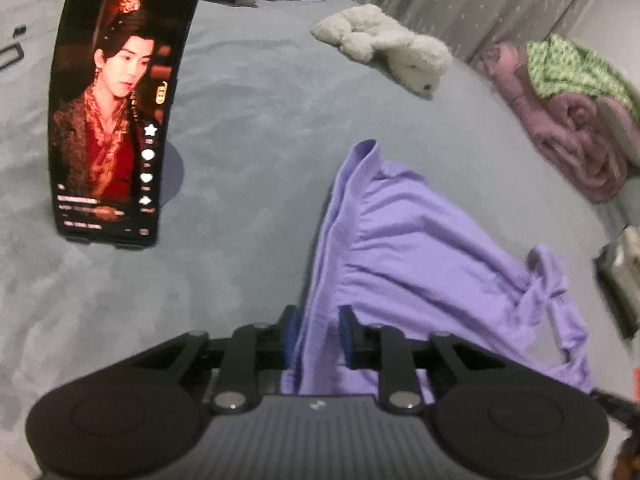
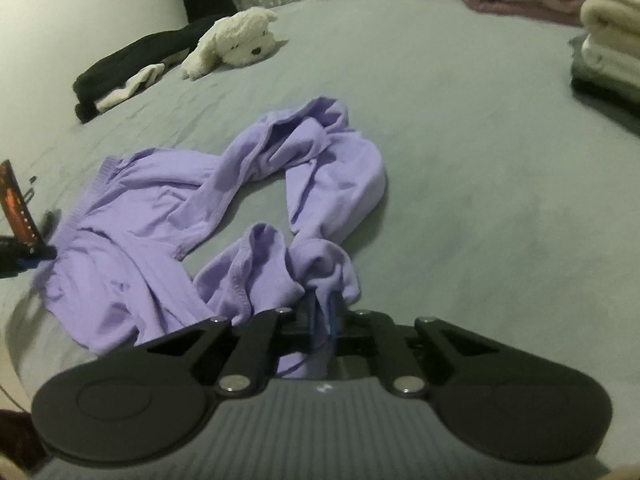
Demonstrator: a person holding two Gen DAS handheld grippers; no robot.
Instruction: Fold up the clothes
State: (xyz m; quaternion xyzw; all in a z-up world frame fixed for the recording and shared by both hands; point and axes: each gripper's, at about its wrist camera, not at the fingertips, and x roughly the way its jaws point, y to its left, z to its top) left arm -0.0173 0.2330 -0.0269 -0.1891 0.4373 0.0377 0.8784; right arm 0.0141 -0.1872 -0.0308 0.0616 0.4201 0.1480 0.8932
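While the left tongs (image 1: 318,334) and right tongs (image 2: 322,312) are each pinching an edge of the purple top (image 2: 152,216), bunched on the bed (image 2: 480,160) ahead of them, spreading it flat is probably coming next.

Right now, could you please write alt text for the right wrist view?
The right hand-held gripper pinches a crumpled lilac knit garment on a grey bedsheet. A white plush dog lies beyond.
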